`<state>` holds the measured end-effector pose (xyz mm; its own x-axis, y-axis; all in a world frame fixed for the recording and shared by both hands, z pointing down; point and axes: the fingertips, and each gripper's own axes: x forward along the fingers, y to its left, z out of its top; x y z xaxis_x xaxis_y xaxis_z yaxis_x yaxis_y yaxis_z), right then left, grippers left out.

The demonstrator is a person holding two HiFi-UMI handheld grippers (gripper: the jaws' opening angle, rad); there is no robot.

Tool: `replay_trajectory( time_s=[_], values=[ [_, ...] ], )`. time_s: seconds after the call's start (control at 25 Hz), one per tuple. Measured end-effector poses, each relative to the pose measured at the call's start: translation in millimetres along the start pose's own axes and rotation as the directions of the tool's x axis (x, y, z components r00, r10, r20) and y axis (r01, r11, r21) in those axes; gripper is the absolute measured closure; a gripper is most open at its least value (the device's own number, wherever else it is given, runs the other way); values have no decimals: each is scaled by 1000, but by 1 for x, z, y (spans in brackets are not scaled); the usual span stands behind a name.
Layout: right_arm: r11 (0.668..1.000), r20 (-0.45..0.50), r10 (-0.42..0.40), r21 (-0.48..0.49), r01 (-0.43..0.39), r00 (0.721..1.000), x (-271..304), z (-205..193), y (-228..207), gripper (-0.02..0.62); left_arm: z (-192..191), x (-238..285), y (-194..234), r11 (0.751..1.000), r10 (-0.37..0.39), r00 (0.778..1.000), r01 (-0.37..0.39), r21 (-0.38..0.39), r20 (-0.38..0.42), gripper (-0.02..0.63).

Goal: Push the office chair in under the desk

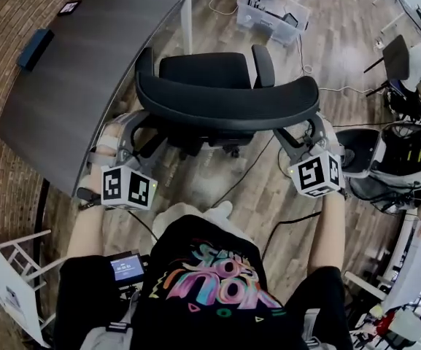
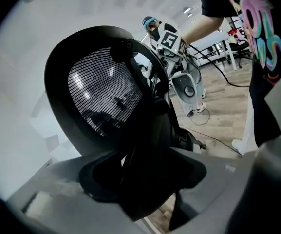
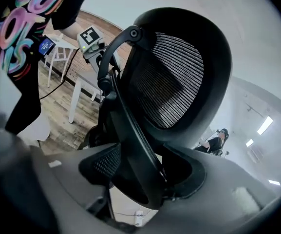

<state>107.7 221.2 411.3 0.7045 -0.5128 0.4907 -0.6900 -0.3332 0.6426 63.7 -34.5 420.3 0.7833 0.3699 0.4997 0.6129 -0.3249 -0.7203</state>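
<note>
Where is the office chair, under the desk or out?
Out: the office chair stands beside the desk, its seat not beneath the desktop.

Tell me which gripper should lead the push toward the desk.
Right, probably. The left gripper and right gripper both clamp the chair back, but the desk lies ahead-left, so the right one pushes toward it.
</note>
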Motion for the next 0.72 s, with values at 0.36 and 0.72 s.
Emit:
replay_trajectory(
  time_s=[0.36, 0.72],
  values=[
    [998, 112, 59, -42, -54, 992, 32, -37, -66, 324, 31, 52, 13, 999, 42, 995, -44, -14, -88, 331],
    [992, 145, 110, -78, -99, 983, 123, -57, -125, 328, 5, 137, 56, 993, 94, 985, -103, -54, -144, 328]
  ],
)
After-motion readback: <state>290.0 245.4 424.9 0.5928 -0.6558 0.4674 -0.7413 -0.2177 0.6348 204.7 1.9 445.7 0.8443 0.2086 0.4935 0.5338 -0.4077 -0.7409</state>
